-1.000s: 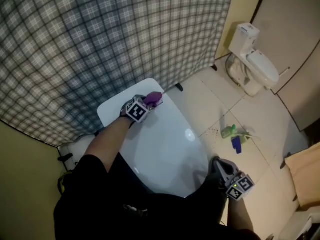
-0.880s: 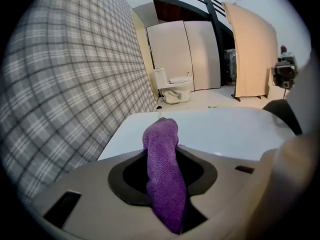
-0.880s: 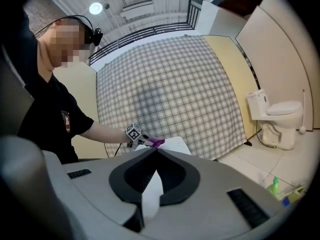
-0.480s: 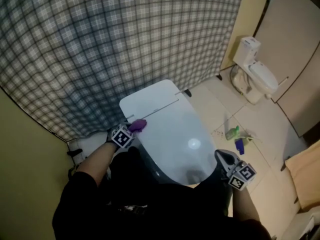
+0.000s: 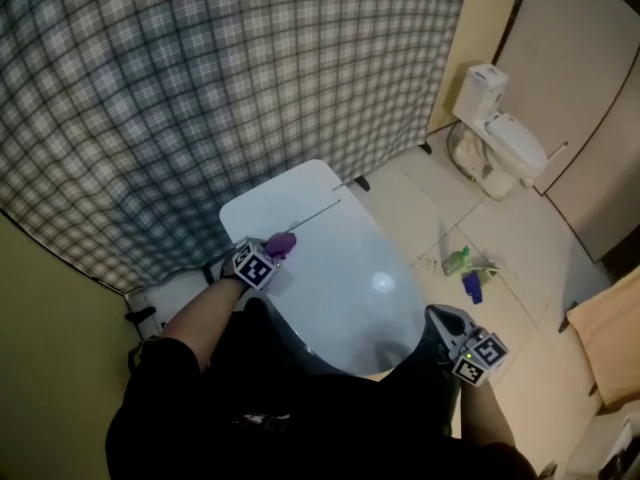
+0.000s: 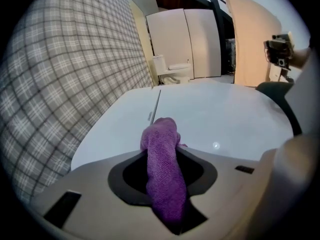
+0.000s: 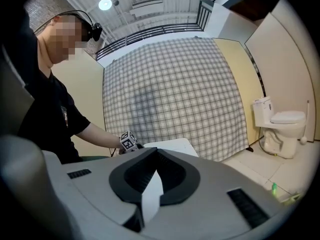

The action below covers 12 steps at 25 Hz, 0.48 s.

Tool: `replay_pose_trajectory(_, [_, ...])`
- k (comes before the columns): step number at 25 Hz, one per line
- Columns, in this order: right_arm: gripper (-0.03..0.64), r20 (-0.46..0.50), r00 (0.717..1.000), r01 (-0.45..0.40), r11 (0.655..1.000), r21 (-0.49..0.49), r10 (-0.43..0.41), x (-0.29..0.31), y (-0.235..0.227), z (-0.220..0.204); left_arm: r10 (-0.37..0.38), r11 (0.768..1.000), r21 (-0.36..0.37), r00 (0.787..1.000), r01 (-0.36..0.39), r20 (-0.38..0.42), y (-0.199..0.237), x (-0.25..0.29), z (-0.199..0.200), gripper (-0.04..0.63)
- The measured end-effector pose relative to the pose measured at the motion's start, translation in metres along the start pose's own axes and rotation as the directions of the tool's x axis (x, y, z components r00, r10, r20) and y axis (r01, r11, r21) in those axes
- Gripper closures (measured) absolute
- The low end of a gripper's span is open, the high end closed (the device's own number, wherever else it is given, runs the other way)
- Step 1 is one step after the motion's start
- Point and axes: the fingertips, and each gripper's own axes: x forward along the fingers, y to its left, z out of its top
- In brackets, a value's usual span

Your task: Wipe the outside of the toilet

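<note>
The checked curtain [image 5: 200, 88] is hanging at the far left and behind everything; in front of it the left gripper [image 5: 272, 250] is reaching over the back corner of the toilet [image 5: 350, 278], and its tongs are pinching a purple cloth [image 6: 162, 174] tight in the middle; the cloth's free end is sticking out in front and seems to be resting on the white lid, near the thin line that is running across it; the toilet itself is sitting right below the person, with its lid down; further right, the right gripper [image 5: 440, 320] is hanging by the front edge of the toilet, apart from it, with its tongs pressed together and holding nothing I can name; on the floor [image 5: 420, 198] to the right a green bottle [image 5: 458, 261] is lying, and a second toilet [image 5: 500, 133] is standing well apart in the corner; I am thinking the cloth could slip out if it is being pushed too hard, because only a bunched bit is being held; the sides could also be getting missed, since only the top is being touched; a careless step could be knocking the bottle away.
</note>
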Motion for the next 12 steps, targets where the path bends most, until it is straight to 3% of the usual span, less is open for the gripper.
replay_pose_trajectory(12, [0.607,0.016,1.000,0.025,0.992,0.124,-0.027,-0.016,-0.073,-0.019,-0.061,0.997,0.049,0.995,0.058,0.076,-0.015,0.123,0.183,0.469])
